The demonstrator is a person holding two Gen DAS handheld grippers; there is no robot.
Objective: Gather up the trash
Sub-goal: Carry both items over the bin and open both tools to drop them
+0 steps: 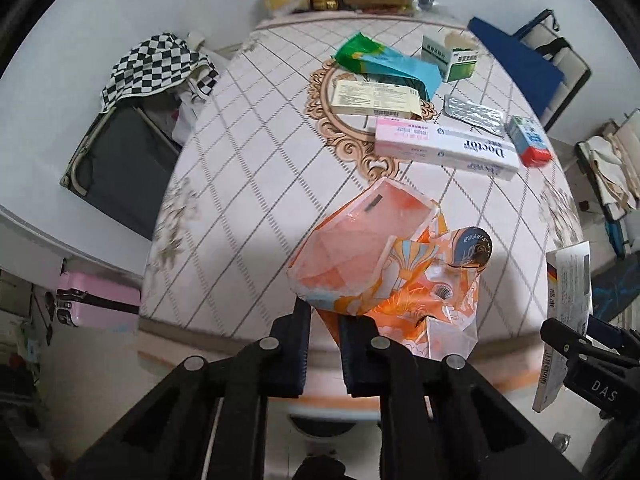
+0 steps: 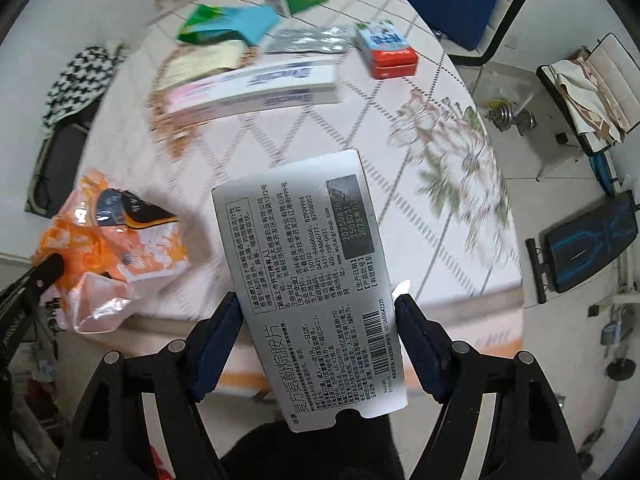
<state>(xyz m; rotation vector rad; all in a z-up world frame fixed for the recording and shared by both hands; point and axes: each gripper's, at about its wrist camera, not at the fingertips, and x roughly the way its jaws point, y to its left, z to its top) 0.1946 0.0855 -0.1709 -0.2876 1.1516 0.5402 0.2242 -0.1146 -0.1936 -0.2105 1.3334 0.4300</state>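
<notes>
Left gripper (image 1: 323,322) fingers clamped on orange wrapper (image 1: 384,264); right gripper (image 2: 320,312) fingers pinch flattened medicine carton (image 2: 308,280), both lifted off surface (image 1: 240,160) for disposal.

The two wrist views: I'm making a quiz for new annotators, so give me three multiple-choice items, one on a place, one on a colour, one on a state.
1. Where does the long white Doctor box lie?
A. on the table, beyond the orange bag
B. on the floor
C. inside the cardboard carton

2. What colour is the suitcase beside the table?
A. green
B. pink
C. yellow

3. What is the right gripper doing?
A. hanging open over the table
B. shut on nothing
C. clamping a flat grey medicine box

Answers:
1 A, it rests on the tablecloth farther out than the orange bag that the left gripper pinches.
2 B, its shell is pink.
3 C, both jaws press the box's edges.
</notes>
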